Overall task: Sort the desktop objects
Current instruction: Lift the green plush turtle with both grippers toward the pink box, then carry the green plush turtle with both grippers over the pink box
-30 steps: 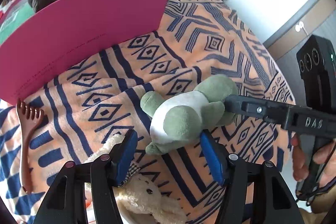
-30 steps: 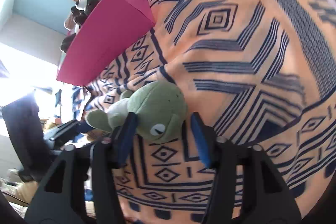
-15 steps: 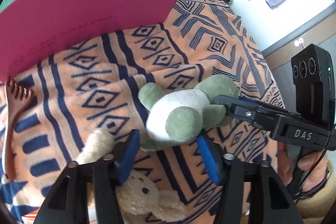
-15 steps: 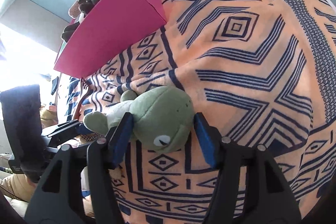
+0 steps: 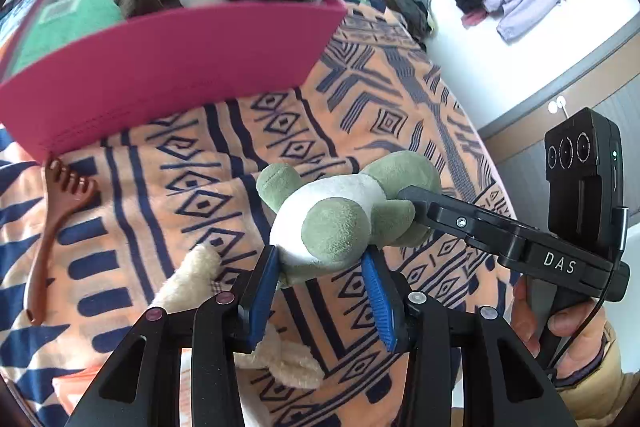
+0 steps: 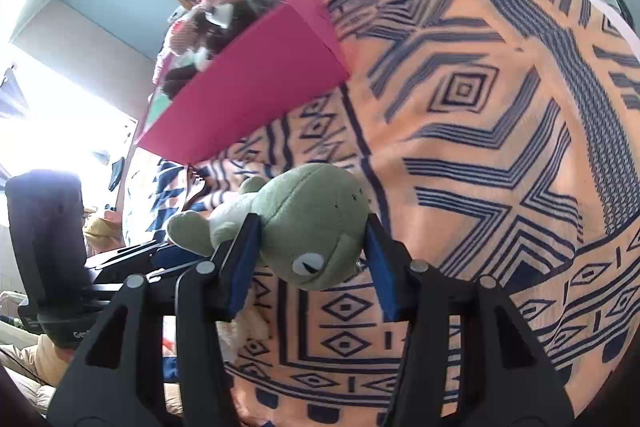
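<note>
Left wrist | left gripper point(image 5: 322, 283) jaws now clamp green plush frog point(image 5: 336, 223) | previously apart

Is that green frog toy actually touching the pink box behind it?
Apart. In the left wrist view, the frog toy sits between the gripper pads, and a wide stretch of patterned blanket shows between it and the pink box.

Green-white plush frog point(image 5: 340, 223) lifted off blanket, near pink box point(image 5: 168, 67).
</note>
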The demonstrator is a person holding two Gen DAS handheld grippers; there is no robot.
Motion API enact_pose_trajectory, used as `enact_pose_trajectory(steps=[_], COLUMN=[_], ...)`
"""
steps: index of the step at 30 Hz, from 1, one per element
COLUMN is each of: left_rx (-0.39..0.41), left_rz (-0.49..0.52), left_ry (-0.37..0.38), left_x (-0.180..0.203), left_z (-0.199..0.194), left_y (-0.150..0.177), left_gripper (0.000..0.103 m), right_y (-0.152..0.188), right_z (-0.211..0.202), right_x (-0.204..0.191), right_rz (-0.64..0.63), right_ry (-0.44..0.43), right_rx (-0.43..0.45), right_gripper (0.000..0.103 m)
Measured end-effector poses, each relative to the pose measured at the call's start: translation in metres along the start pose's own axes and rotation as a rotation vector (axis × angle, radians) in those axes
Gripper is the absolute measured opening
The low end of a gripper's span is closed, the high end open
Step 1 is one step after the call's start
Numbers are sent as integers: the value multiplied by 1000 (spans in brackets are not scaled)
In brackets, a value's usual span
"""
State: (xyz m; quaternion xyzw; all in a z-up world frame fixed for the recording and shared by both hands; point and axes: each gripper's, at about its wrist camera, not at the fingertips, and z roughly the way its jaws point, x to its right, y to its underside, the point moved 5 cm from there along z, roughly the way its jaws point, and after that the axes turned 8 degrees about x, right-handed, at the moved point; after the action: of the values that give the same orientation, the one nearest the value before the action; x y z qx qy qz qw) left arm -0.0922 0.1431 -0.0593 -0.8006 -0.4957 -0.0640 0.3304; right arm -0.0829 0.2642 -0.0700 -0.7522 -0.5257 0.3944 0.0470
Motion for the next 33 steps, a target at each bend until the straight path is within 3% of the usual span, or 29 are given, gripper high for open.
enact_pose_trajectory(steps=[33], left_rx=[281], left_rz=[-35], left_ry=[-47], left_x=[-26], left_z=[-122], left_y=[-43], left_gripper=[43], right_y=[-44], right_z=[-25], right_x=[-116], right_rz=[-195], right_ry=[-190], right_rx=[104], right_gripper=[53])
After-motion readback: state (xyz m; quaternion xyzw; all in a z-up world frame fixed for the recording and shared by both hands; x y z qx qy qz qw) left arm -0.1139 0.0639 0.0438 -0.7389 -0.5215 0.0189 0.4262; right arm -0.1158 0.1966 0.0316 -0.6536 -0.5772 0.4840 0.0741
